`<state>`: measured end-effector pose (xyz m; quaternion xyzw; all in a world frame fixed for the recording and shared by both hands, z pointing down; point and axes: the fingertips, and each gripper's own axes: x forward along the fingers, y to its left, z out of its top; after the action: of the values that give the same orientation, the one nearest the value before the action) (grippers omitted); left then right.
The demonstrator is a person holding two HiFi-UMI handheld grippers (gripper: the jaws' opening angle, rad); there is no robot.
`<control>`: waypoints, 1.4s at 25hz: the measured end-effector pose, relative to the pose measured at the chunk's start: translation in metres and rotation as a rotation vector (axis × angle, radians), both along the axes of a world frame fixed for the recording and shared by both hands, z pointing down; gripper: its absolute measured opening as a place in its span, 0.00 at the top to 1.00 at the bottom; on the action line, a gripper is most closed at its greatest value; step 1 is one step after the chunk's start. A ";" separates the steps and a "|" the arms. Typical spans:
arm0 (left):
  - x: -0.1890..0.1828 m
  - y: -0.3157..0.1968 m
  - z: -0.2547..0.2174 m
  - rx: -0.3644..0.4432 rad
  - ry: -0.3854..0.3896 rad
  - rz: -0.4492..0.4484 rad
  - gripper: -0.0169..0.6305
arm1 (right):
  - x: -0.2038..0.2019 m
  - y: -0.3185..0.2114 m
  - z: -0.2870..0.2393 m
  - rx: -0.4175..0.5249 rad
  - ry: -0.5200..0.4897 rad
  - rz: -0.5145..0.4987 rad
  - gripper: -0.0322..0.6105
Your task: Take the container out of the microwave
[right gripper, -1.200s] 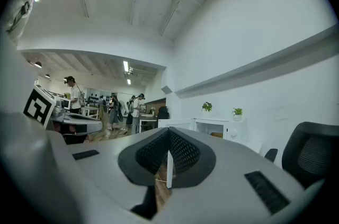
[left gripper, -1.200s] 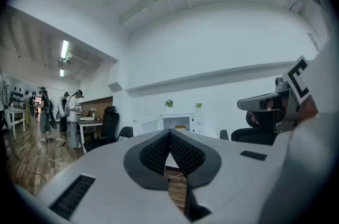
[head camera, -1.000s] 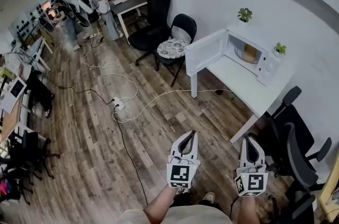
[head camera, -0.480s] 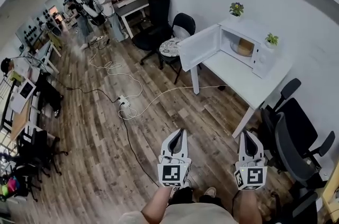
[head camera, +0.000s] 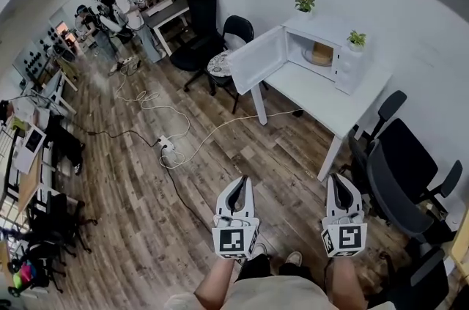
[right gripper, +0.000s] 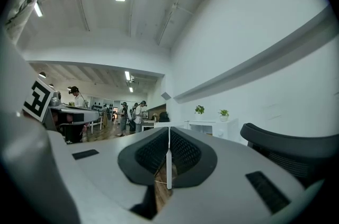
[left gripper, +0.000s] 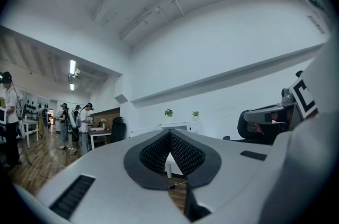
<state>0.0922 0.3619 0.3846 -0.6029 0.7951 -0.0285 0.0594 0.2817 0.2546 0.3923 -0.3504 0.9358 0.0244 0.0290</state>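
Note:
The white microwave (head camera: 333, 52) stands on a white table (head camera: 322, 100) against the far wall, its door (head camera: 256, 68) swung open to the left. Inside it sits a tan container (head camera: 321, 53). Both grippers are held low over the wood floor, well short of the table and pointing toward it. My left gripper (head camera: 242, 182) is shut with nothing in it, and my right gripper (head camera: 337, 178) is shut and empty too. In the left gripper view the microwave (left gripper: 176, 125) is small and far off beyond the jaws. The right gripper view shows the microwave (right gripper: 207, 125) just past its tips.
Two small potted plants (head camera: 304, 2) (head camera: 356, 38) stand on and beside the microwave. Black office chairs (head camera: 399, 169) crowd the table's right side, and another chair (head camera: 227, 56) sits by the door. A white cable and power strip (head camera: 167, 147) lie on the floor. Several people (head camera: 121, 1) work at the far left.
Both grippers have been carried forward across the floor toward the table, staying shut. The microwave and table now sit higher and further left in the head view.

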 end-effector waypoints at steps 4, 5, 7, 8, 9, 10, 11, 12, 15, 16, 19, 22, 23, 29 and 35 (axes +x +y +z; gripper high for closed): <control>0.006 -0.003 0.001 -0.008 -0.004 0.018 0.96 | 0.006 -0.003 0.001 -0.008 0.000 0.017 0.92; 0.007 -0.003 0.002 -0.010 -0.005 0.023 0.96 | 0.006 -0.003 0.000 -0.006 0.000 0.018 0.92; 0.010 -0.004 0.004 -0.013 -0.003 0.030 0.96 | 0.005 -0.003 -0.001 0.001 0.006 0.016 0.88; 0.011 -0.004 0.005 -0.015 0.000 0.032 0.96 | 0.004 -0.002 0.000 0.001 0.011 0.015 0.81; 0.012 -0.005 0.007 -0.016 0.004 0.033 0.96 | 0.004 -0.002 0.002 0.001 0.019 0.011 0.76; 0.014 -0.005 0.008 -0.018 0.007 0.034 0.96 | 0.003 -0.001 0.004 0.002 0.029 0.005 0.75; 0.015 -0.005 0.008 -0.019 0.005 0.035 0.96 | 0.003 0.000 0.006 0.002 0.036 0.001 0.73; 0.017 -0.005 0.009 -0.021 0.000 0.034 0.96 | 0.003 0.001 0.007 -0.001 0.041 0.000 0.72; 0.021 -0.004 0.011 -0.036 -0.010 0.021 0.96 | 0.004 0.001 0.013 -0.015 0.053 -0.005 0.65; 0.022 -0.004 0.012 -0.037 -0.006 0.018 0.96 | 0.003 0.002 0.015 -0.012 0.065 -0.014 0.61; 0.027 -0.005 0.015 -0.040 -0.001 0.013 0.96 | 0.004 0.003 0.018 -0.002 0.083 -0.033 0.60; 0.032 -0.003 0.015 -0.045 -0.013 0.002 0.96 | 0.009 0.001 0.019 -0.018 0.070 -0.039 0.62; 0.034 -0.002 0.015 -0.047 -0.016 0.000 0.96 | 0.011 0.000 0.020 -0.021 0.066 -0.042 0.63; 0.036 0.007 0.023 -0.062 -0.015 -0.032 0.96 | 0.012 -0.002 0.025 -0.032 0.050 -0.065 0.64; 0.034 0.005 0.027 -0.061 -0.004 -0.047 0.96 | 0.006 -0.004 0.028 -0.029 0.057 -0.088 0.64</control>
<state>0.1267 0.3671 0.4113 -0.5855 0.8077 -0.0554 0.0418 0.2881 0.2510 0.4199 -0.3085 0.9510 0.0195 -0.0017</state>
